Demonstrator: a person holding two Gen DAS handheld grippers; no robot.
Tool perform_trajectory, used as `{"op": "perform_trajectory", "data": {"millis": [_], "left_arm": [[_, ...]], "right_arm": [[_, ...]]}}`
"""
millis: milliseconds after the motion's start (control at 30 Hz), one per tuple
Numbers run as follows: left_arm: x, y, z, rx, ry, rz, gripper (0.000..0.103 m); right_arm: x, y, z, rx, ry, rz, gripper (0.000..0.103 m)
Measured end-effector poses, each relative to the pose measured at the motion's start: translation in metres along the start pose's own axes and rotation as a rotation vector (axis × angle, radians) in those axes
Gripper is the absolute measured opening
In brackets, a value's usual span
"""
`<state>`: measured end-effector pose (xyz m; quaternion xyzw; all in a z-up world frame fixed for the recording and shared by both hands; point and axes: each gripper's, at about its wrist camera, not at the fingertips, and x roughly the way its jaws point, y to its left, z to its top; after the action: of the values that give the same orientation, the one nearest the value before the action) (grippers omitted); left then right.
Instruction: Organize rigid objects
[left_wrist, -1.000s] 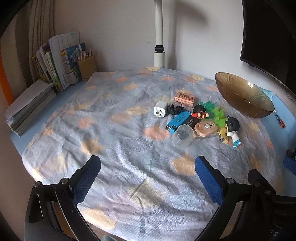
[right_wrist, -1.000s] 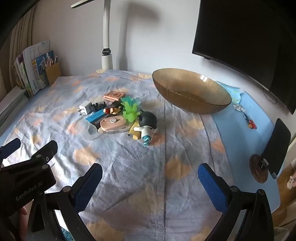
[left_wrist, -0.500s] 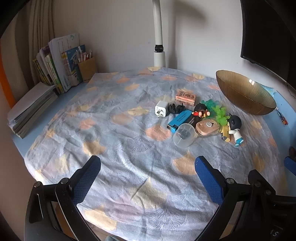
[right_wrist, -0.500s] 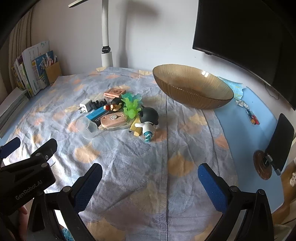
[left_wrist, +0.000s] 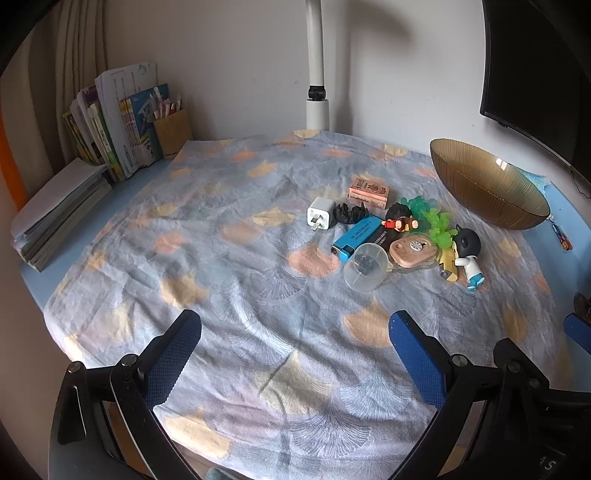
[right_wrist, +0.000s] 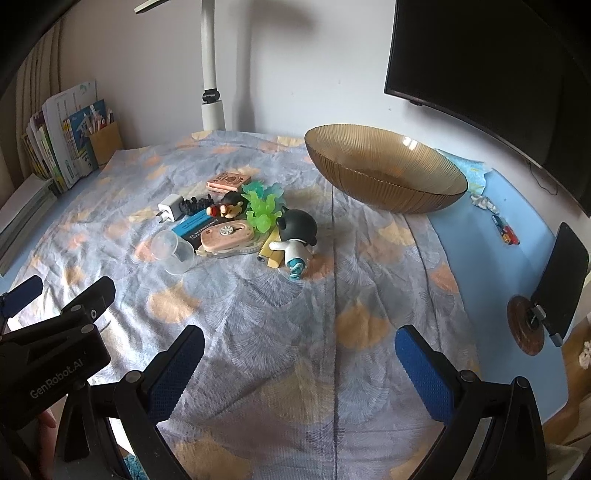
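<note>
A pile of small objects lies mid-table on the patterned cloth: a white charger (left_wrist: 320, 218), a blue lighter (left_wrist: 356, 237), a clear plastic cup (left_wrist: 365, 267), a pink case (left_wrist: 413, 252), green plastic pieces (left_wrist: 436, 220), a black-headed figurine (left_wrist: 468, 254) and a pink card box (left_wrist: 368, 190). The pile also shows in the right wrist view, with the figurine (right_wrist: 297, 236) nearest. An empty amber glass bowl (right_wrist: 384, 168) stands behind the pile to the right. My left gripper (left_wrist: 293, 345) and my right gripper (right_wrist: 299, 350) are both open and empty, above the near cloth.
Books and a pen holder (left_wrist: 171, 129) stand at the back left. A white lamp post (left_wrist: 317, 66) rises at the back. A dark monitor (right_wrist: 491, 62) hangs at the right. A phone on a round stand (right_wrist: 550, 295) sits at the right edge.
Both grippers have pulled back and risen slightly, so the pile and bowl sit a little lower and smaller in view. Nothing on the table has moved.
</note>
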<state>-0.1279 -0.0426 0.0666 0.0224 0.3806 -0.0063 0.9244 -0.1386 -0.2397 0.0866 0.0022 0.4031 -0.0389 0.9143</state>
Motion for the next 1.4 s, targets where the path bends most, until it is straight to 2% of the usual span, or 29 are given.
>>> {"op": "perform_trajectory", "data": {"millis": [133,233,367,433,500,600,767,800,833,967,1067,1300,1400], "left_arm": [[0.001,0.0,0.0,0.001,0.001,-0.002,0.102],[0.003,0.002,0.0,-0.003,0.012,-0.034,0.102],[0.005,0.003,0.0,-0.008,0.024,-0.058,0.102],[0.004,0.003,0.0,-0.001,0.016,-0.056,0.102],[0.004,0.004,0.0,-0.003,0.016,-0.071,0.101],[0.005,0.006,0.0,-0.018,0.028,-0.097,0.101],[0.006,0.005,0.0,-0.014,0.038,-0.107,0.101],[0.007,0.006,0.0,-0.016,0.04,-0.113,0.101],[0.008,0.008,0.0,-0.018,0.042,-0.119,0.101],[0.015,0.01,0.004,0.007,0.063,-0.17,0.101],[0.026,0.01,0.01,0.049,0.087,-0.234,0.101],[0.055,0.007,0.03,0.036,0.122,-0.276,0.1],[0.064,-0.001,0.035,0.045,0.133,-0.288,0.099]], "right_arm": [[0.0,0.0,0.001,-0.006,0.018,-0.006,0.103],[0.0,0.0,0.0,0.014,0.016,0.017,0.103],[-0.001,-0.002,0.001,0.006,0.014,0.002,0.103],[-0.001,-0.003,0.001,-0.024,0.012,-0.032,0.103],[-0.001,-0.003,0.002,-0.015,0.017,-0.02,0.103],[-0.005,-0.004,0.004,-0.009,-0.02,-0.018,0.103],[-0.006,-0.003,0.005,-0.012,-0.028,-0.019,0.103],[-0.009,-0.003,0.004,-0.023,-0.064,-0.033,0.103],[-0.006,-0.004,0.005,0.013,-0.003,0.002,0.103],[-0.012,-0.013,0.008,0.015,-0.047,-0.017,0.103],[-0.006,-0.022,0.012,-0.013,-0.03,0.01,0.103],[0.018,-0.041,0.035,-0.046,0.018,0.023,0.103],[0.038,-0.047,0.051,-0.03,0.058,0.059,0.103]]}}
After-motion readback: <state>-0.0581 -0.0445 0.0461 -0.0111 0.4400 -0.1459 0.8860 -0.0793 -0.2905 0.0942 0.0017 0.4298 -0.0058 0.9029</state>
